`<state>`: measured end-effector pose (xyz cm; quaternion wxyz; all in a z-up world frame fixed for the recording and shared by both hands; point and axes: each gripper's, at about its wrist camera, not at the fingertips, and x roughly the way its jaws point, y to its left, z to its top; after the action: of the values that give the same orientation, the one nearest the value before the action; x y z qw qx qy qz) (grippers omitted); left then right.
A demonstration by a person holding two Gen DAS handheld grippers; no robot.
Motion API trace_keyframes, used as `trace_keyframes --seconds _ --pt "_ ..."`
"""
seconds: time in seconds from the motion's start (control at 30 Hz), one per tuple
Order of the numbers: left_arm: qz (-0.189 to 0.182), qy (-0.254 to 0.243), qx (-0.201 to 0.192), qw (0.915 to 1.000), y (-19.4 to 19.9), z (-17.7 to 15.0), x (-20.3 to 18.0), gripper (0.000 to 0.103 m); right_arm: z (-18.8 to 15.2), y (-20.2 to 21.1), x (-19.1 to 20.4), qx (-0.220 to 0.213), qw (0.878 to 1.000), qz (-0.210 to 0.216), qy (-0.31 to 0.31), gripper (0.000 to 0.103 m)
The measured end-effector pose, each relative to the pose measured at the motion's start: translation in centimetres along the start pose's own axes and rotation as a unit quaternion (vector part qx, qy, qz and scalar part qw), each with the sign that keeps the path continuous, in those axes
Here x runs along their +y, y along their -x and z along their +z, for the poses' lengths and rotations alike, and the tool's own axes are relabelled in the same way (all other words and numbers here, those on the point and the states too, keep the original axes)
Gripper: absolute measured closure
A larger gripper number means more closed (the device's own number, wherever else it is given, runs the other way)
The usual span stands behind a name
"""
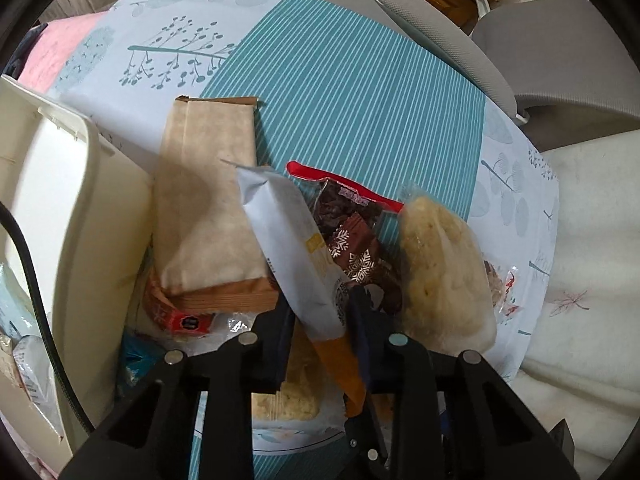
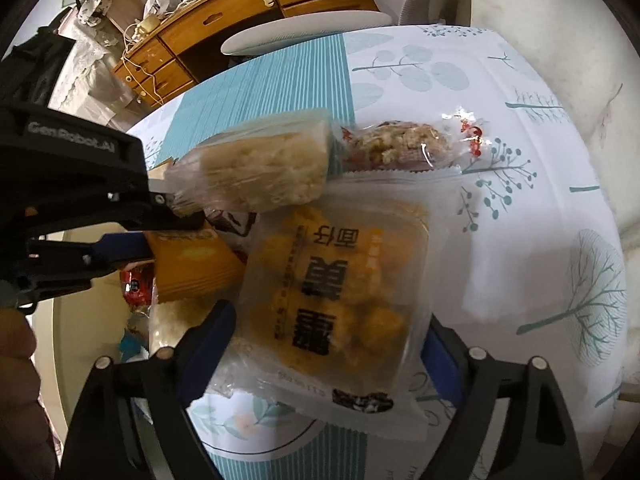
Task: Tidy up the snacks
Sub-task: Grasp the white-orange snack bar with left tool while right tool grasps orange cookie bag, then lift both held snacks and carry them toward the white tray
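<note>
My left gripper [image 1: 320, 320] is shut on a white and orange snack packet [image 1: 292, 248], held tilted above a heap of snacks. Around it lie a brown paper packet [image 1: 208, 208], a red-edged bag of brown wrapped chocolates [image 1: 352, 232] and a clear pack of pale rice cake [image 1: 440, 272]. In the right wrist view the left gripper [image 2: 176, 216] comes in from the left beside the rice cake pack [image 2: 264, 168]. My right gripper [image 2: 328, 352] is open around a clear packet of yellow snacks [image 2: 340, 288] with black characters. A nut bar [image 2: 404, 144] lies behind.
A cream plastic bin [image 1: 80, 216] stands at the left with packets inside. The table [image 1: 340, 80] has a teal striped and leaf-print cloth. Grey chairs [image 1: 540, 52] and a wooden cabinet [image 2: 224, 28] stand beyond the far edge.
</note>
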<state>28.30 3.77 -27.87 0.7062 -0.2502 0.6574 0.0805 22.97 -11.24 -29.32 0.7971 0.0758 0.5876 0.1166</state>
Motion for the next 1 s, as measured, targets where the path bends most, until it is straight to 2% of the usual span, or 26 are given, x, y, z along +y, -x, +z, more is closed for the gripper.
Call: trace_keyframes --seconds 0.27,0.47,0.77,1.0 --pt "-0.028 0.014 0.009 0.9995 0.4 -0.2 1.0 0.087 0.1 0.3 -0.2 0.005 1.000 0.003 -0.002 0.024" --pt "-0.052 0.006 0.009 0.9986 2.2 -1.0 0.9 0.088 -0.1 0.9 -0.1 0.015 1.000 0.005 -0.003 0.029" --pt "-0.098 -0.012 -0.002 0.9952 6.9 -3.4 1.5 0.088 -1.6 2.8 -1.1 0.040 0.998 0.019 -0.047 0.029" --pt "-0.118 -0.036 -0.017 0.9922 10.3 -6.0 3.7 0.088 -2.7 5.6 -0.9 0.026 0.996 0.030 -0.076 0.029"
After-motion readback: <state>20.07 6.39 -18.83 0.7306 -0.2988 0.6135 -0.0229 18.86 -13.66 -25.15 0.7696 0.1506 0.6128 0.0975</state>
